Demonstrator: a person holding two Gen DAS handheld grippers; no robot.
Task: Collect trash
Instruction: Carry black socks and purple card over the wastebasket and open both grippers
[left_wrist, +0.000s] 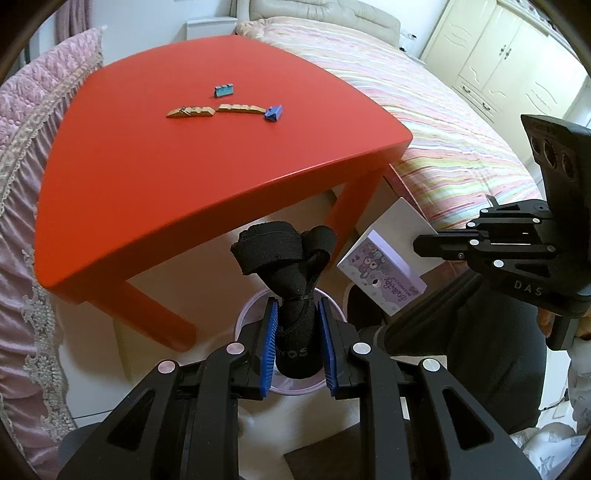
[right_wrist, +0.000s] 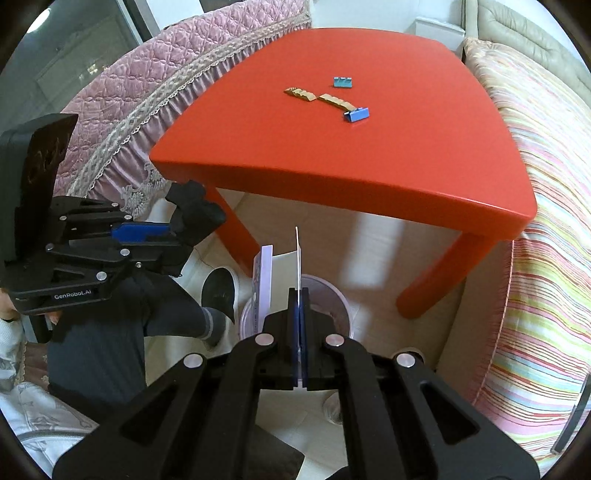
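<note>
I am at drop step; left gripper (left_wrist: 295, 332) jaws pressed on black sock bundle (left_wrist: 291, 266), holding it directly above pale round bin (left_wrist: 255, 314) on floor; right gripper (right_wrist: 300, 325) jaws nearly closed, pinching thin flap of small purple carton (right_wrist: 264, 273), also over bin (right_wrist: 343, 306); red table (left_wrist: 184, 166) carries small pieces: blue clips (left_wrist: 274, 112), tan strips (left_wrist: 190, 110); next, I judge: open left jaws, let bundle fall inside rim; then release carton; then back to table.
</note>
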